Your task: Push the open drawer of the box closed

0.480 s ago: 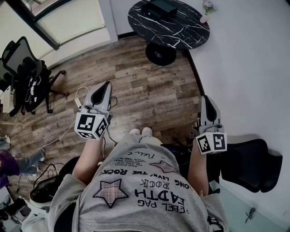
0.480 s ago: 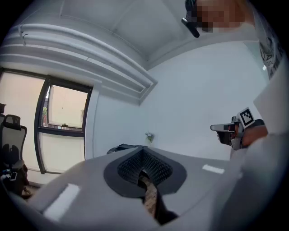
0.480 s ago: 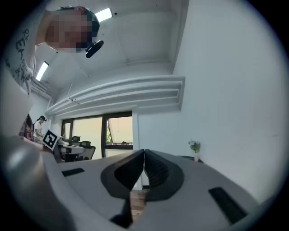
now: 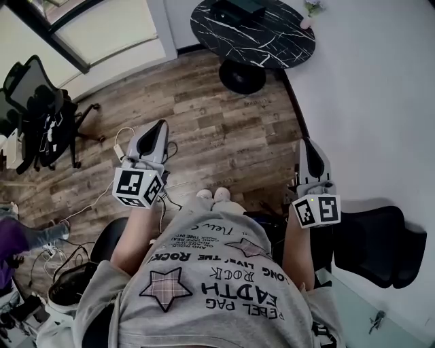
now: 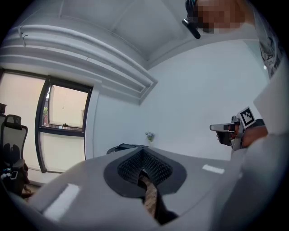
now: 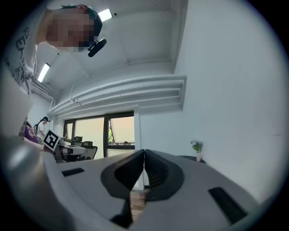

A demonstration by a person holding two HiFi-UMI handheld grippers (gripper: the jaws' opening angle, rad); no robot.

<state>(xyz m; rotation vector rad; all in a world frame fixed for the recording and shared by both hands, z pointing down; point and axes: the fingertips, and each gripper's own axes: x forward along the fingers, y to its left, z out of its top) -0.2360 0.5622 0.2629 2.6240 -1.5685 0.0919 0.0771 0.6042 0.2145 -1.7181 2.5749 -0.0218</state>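
No view showed the box or its open drawer. The grey left hand-held gripper (image 4: 161,126), carrying a marker cube, pointed level over the brown wood-plank floor (image 4: 224,129). In the left gripper view its jaws were closed tip to tip with nothing between them (image 5: 143,152). The grey right hand-held gripper (image 4: 308,144) was held level on the right, near the white wall (image 4: 380,95). Its jaws were likewise pressed together and empty in the right gripper view (image 6: 144,154).

Against the earlier frame both stayed in nearly the same place, the right one a touch farther out. The person's grey printed T-shirt (image 4: 211,285) filled the near edge.

At the far end stood a round black white-veined worktop (image 4: 265,41) with a dark flat thing (image 4: 238,10) on it, too small to make out, and a small vase of flowers (image 4: 310,15). It sat slightly closer to the frame's top than before. A black office chair (image 4: 37,112) stood far left, and a white cable (image 4: 121,141) lay near the left hand-held gripper.
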